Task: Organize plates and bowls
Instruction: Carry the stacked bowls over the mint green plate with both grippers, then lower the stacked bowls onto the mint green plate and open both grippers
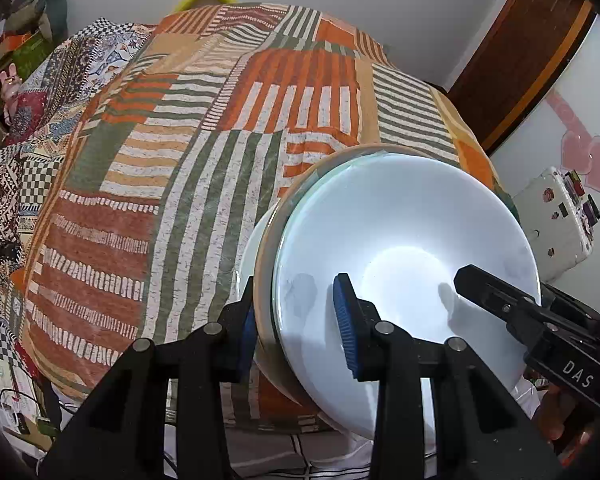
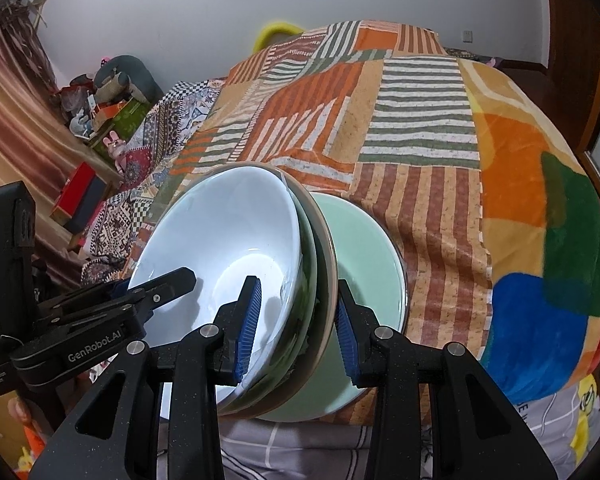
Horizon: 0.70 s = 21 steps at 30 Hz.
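Together, both grippers gripped one stack.
Left hand-held gripper point(image 1: 300, 320): closed on nested bowls' point(image 1: 400, 248) rim.
Right hand-held gripper point(image 2: 298, 320): clamping opposite rim.
Bowls: tilted, over green plate point(image 2: 368, 272), on patchwork bed point(image 2: 420, 120).

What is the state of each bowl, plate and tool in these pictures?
White bowl: tilted, nested on top, rim between both tools' fingers.
Brown-rimmed dish: tilted, under the white bowl.
Green plate: lowest in the stack.
Left tool: straddles the stack's rim.
Right tool: straddles the opposite rim.
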{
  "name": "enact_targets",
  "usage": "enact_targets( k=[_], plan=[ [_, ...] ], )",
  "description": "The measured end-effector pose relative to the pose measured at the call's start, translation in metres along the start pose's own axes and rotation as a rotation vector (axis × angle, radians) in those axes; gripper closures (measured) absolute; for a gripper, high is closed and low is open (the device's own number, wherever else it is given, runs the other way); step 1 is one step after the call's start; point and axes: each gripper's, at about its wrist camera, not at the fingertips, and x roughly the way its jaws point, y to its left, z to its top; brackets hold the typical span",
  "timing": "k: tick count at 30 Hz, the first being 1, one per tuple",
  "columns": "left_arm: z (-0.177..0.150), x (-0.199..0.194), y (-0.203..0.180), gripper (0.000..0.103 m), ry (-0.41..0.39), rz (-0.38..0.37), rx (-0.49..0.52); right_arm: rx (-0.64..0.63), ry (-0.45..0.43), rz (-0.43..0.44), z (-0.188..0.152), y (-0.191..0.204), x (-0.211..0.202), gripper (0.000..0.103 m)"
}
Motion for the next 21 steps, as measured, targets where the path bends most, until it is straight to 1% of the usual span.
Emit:
enact_targets(
  k=[8, 13, 17, 21],
  plan=[
    [0.000, 0.017, -0.002, 0.068, 0.036, -0.004, 0.004, 0.015, 0.015, -0.014, 0.000, -0.006, 0.005, 0.070],
    [0.002, 0.019, -0.004, 0.068, 0.028, -0.004, 0.018, 0.039, 0.026, -0.001, 0.001, -0.014, 0.008, 0.070],
    [0.003, 0.022, -0.005, 0.068, 0.029, 0.001, 0.029, 0.055, 0.029, 0.013, 0.001, -0.016, 0.013, 0.066],
    [0.004, 0.022, -0.006, 0.068, 0.032, 0.003, 0.036, 0.029, 0.022, 0.015, -0.001, -0.012, 0.013, 0.061]
  ],
)
